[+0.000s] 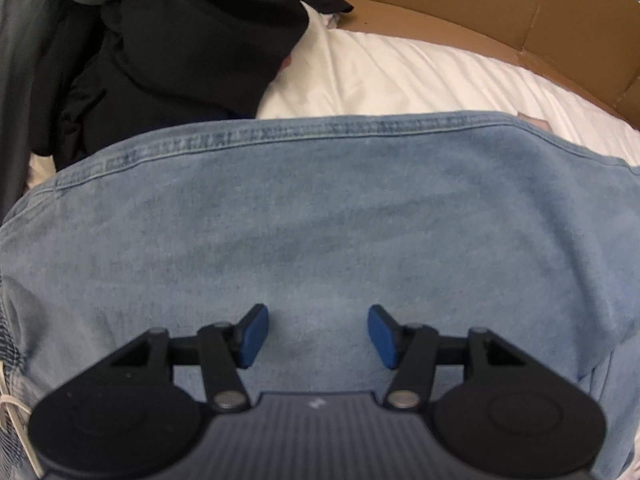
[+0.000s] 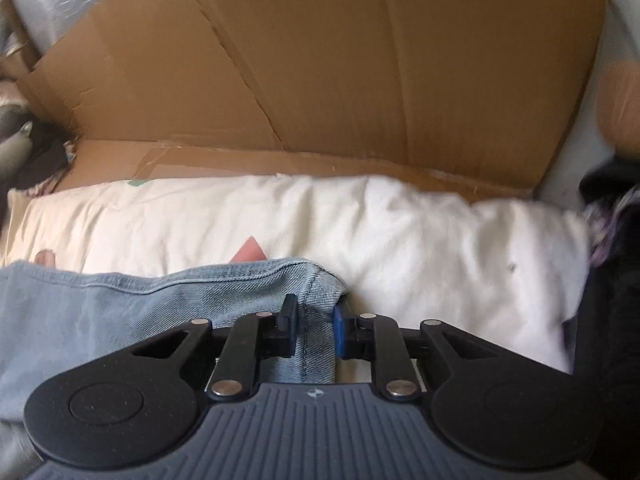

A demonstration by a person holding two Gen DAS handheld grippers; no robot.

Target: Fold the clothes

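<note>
A light blue denim garment lies spread over a white bedsheet, its stitched hem running across the far side. My left gripper hovers just above the denim, open, with nothing between its blue pads. In the right wrist view my right gripper is shut on a corner of the denim garment, a seamed fold pinched between its fingers.
A pile of black clothes lies at the far left, with a pale grey piece above it. Brown cardboard stands along the far side of the bed. Dark fabric borders the white sheet on the right.
</note>
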